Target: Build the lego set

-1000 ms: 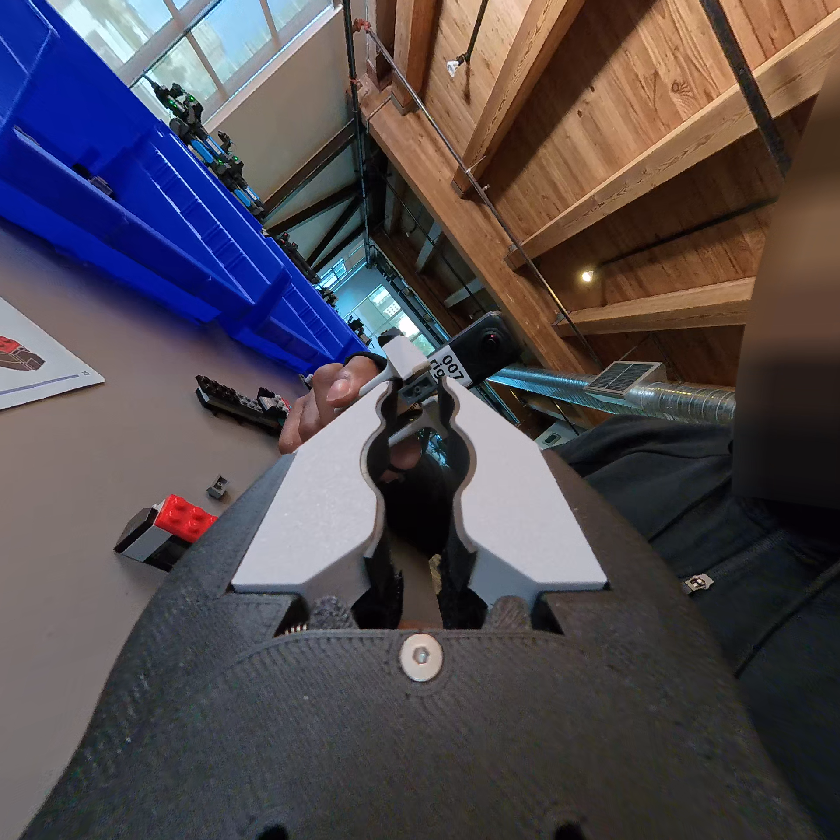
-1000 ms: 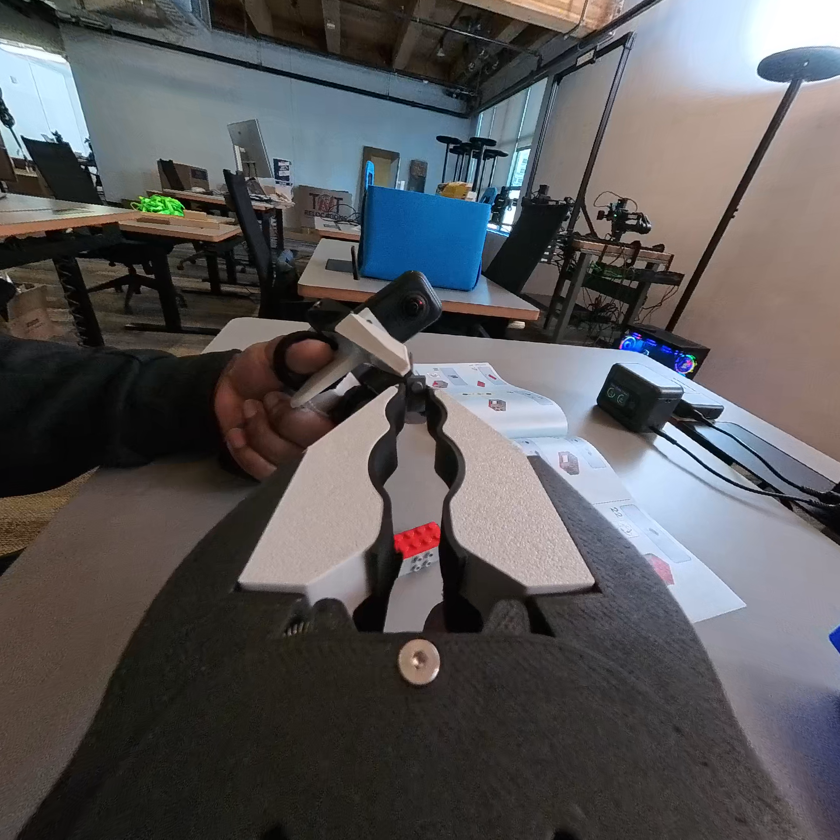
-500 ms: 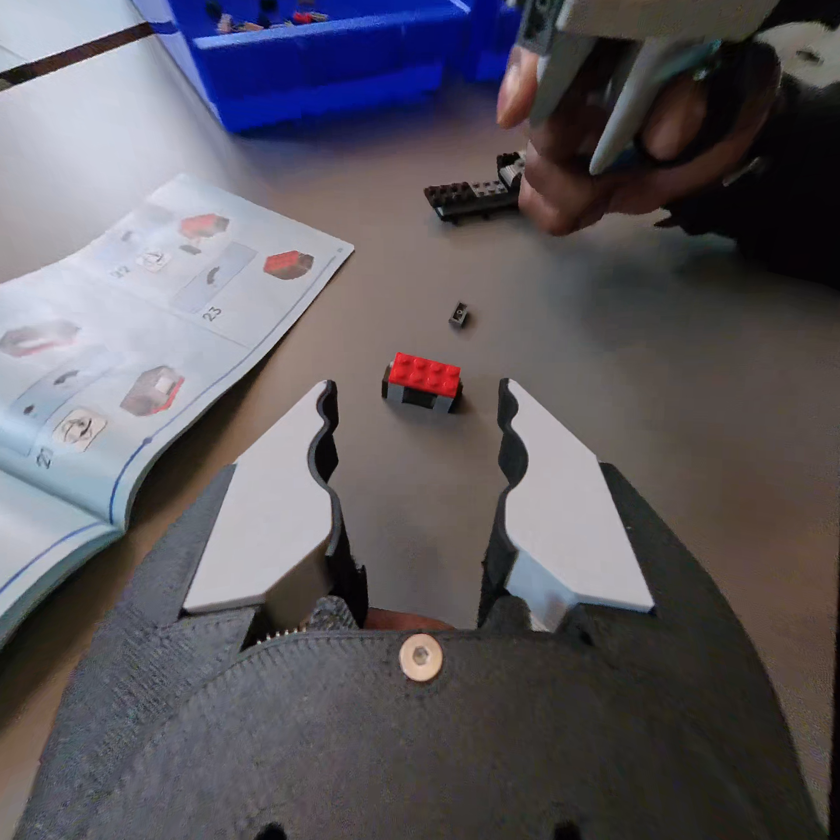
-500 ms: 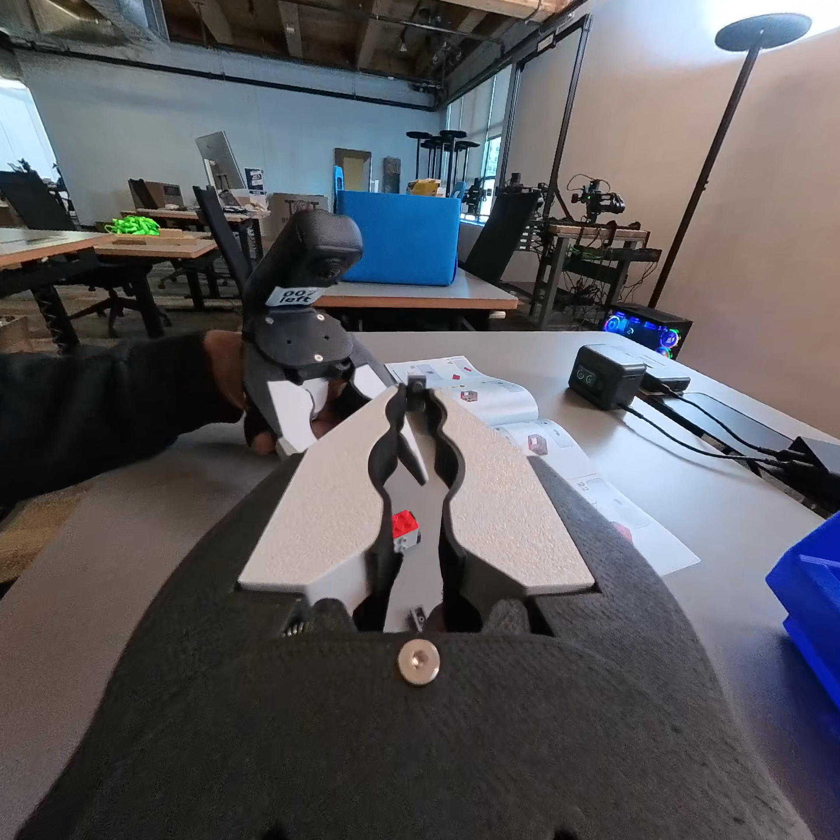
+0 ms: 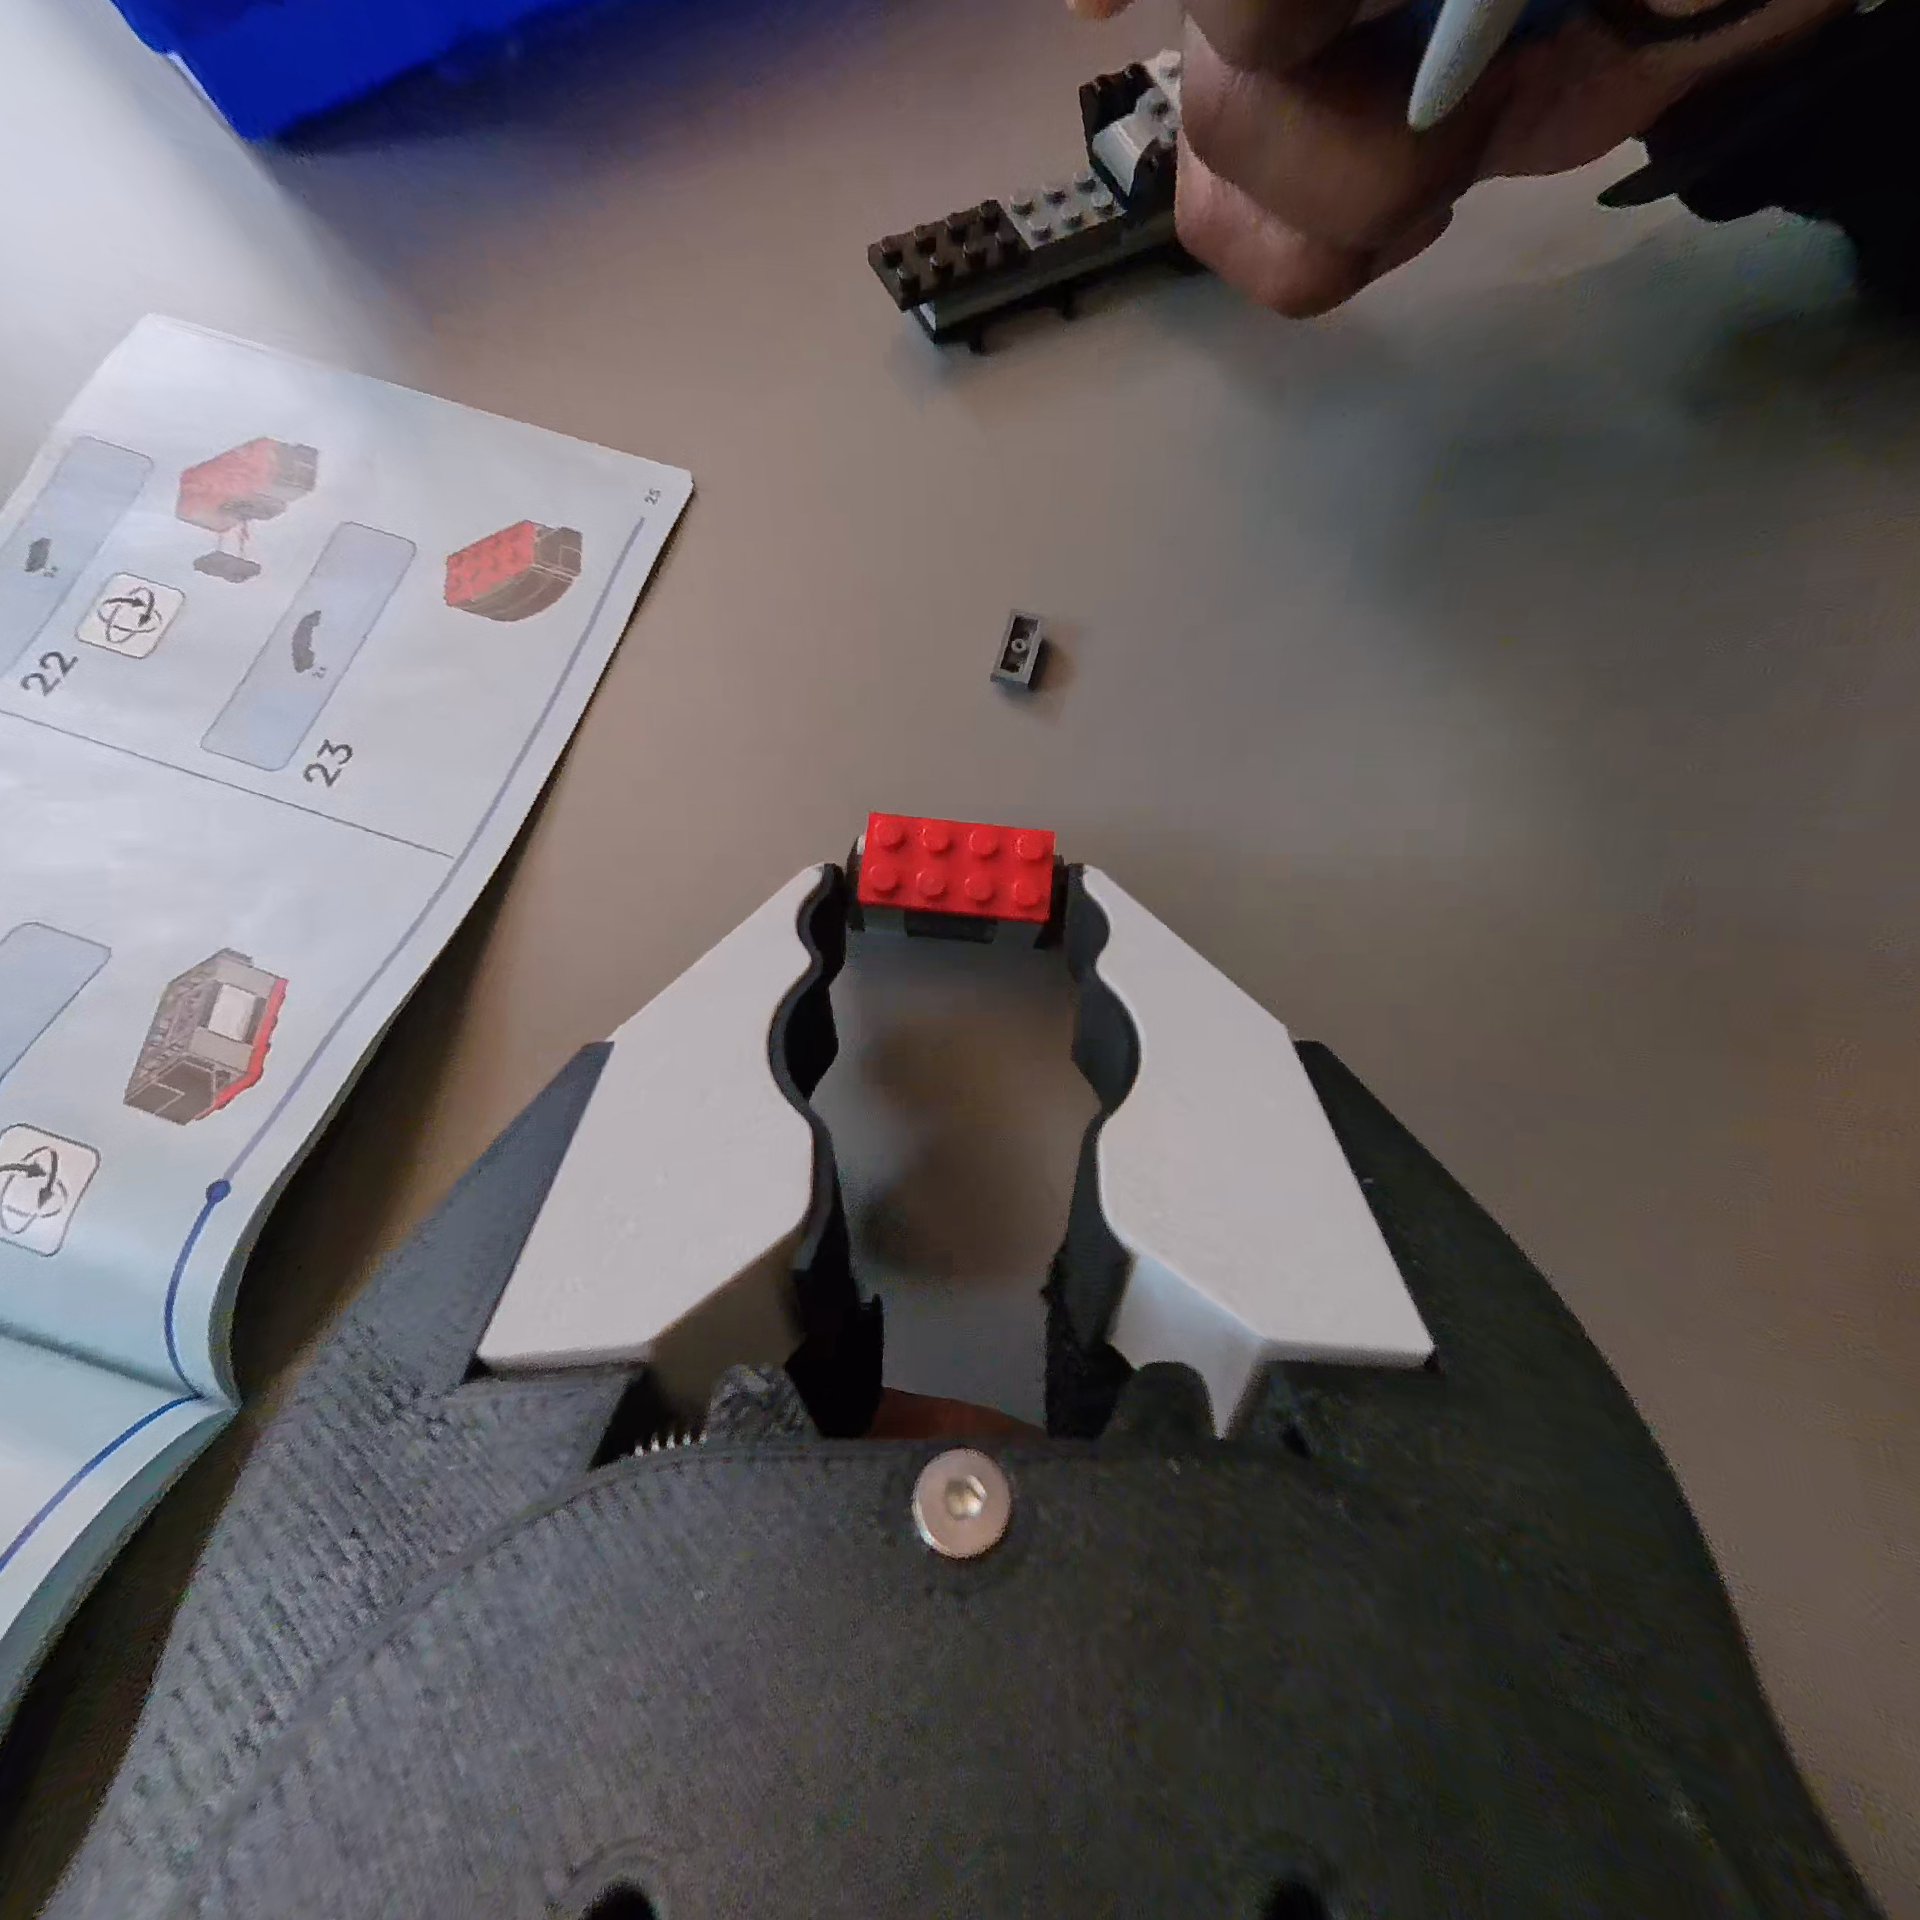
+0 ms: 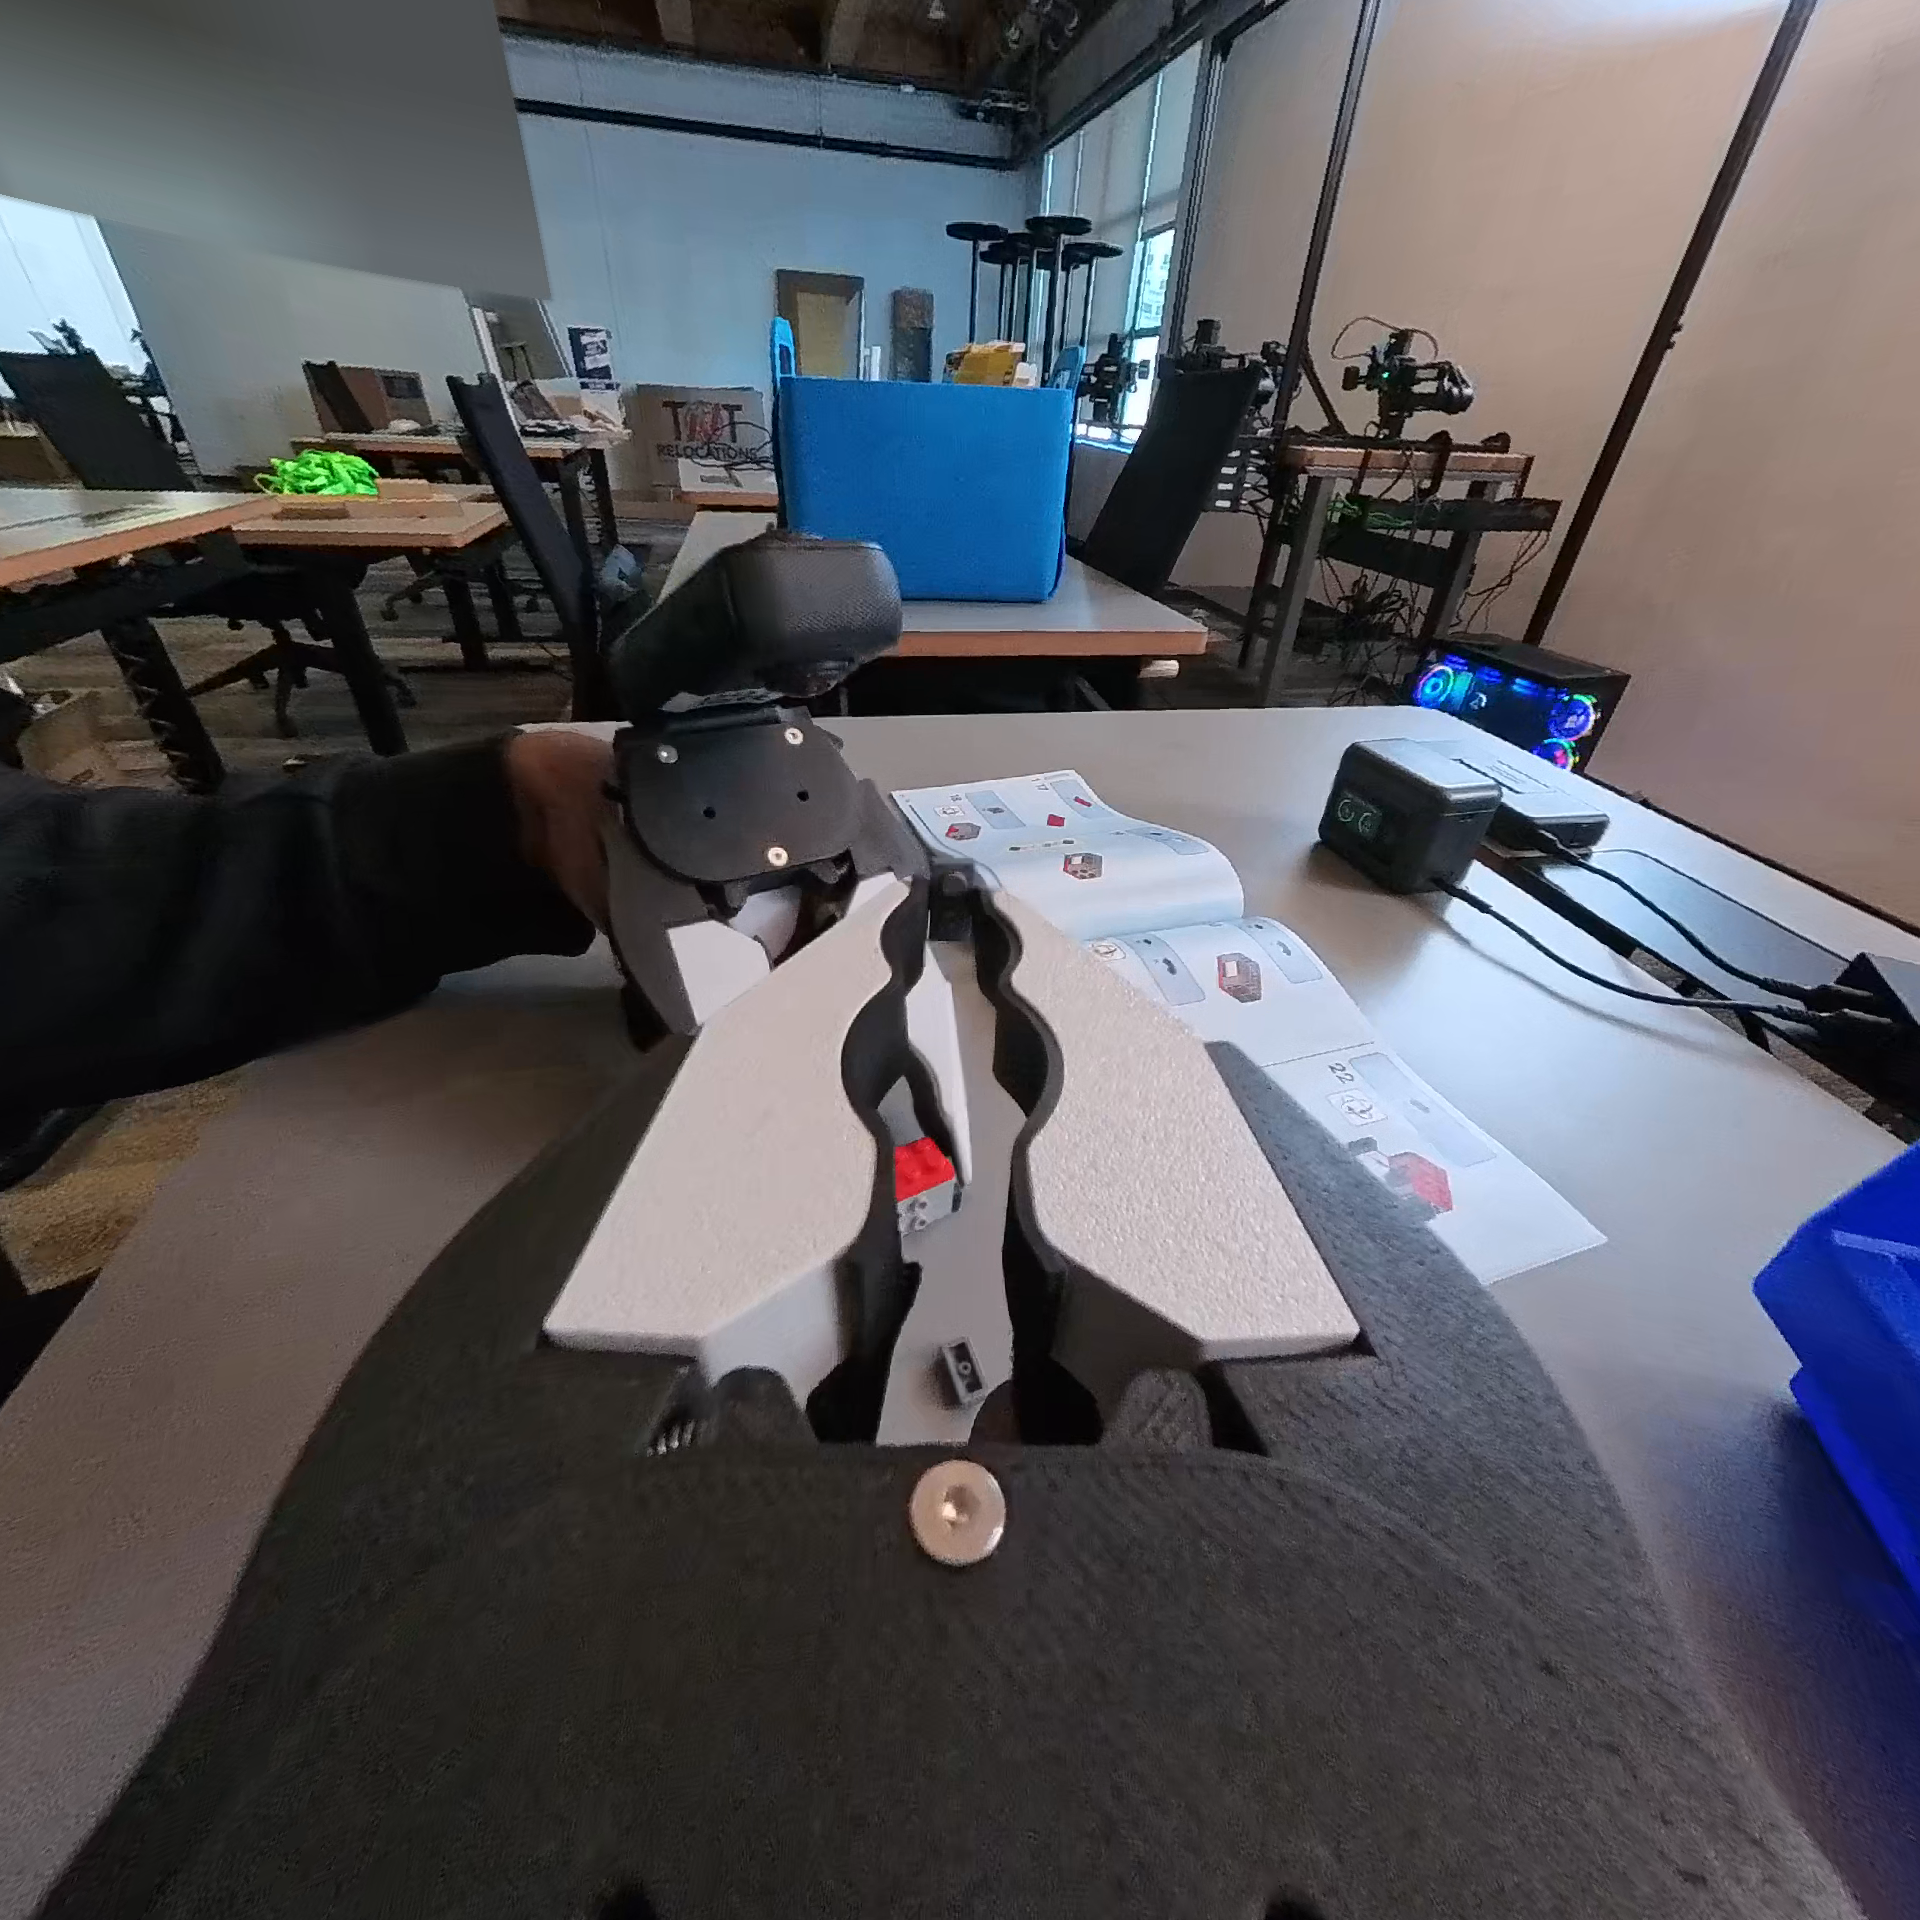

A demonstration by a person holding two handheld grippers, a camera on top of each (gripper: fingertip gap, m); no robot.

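A small block with a red studded top on grey and black parts [image 5: 956,878] sits on the grey table [image 5: 1455,935]. My left gripper [image 5: 956,896] is shut on it, one fingertip at each short end. The block also shows in the right wrist view [image 6: 923,1179], with a left finger [image 6: 940,1039] reaching it. My right gripper [image 6: 951,896] is shut on a small black piece [image 6: 951,914], held above the table behind the block. A loose small dark grey piece [image 5: 1023,649] lies just beyond the block.
A long black and grey studded assembly [image 5: 1029,244] lies farther off, partly behind the hand [image 5: 1330,177] that holds the right gripper. An open instruction booklet [image 5: 260,727] lies at the left. A blue bin [image 5: 364,62] stands behind. A black charger box [image 6: 1403,816] with cables sits at the far right. The tips of one gripper are about 12 centimeters away from the tips of the other.
My left gripper swung down from pointing up at the ceiling, opened over the table, then moved forward and closed on the red-topped block. The right gripper kept its black piece.
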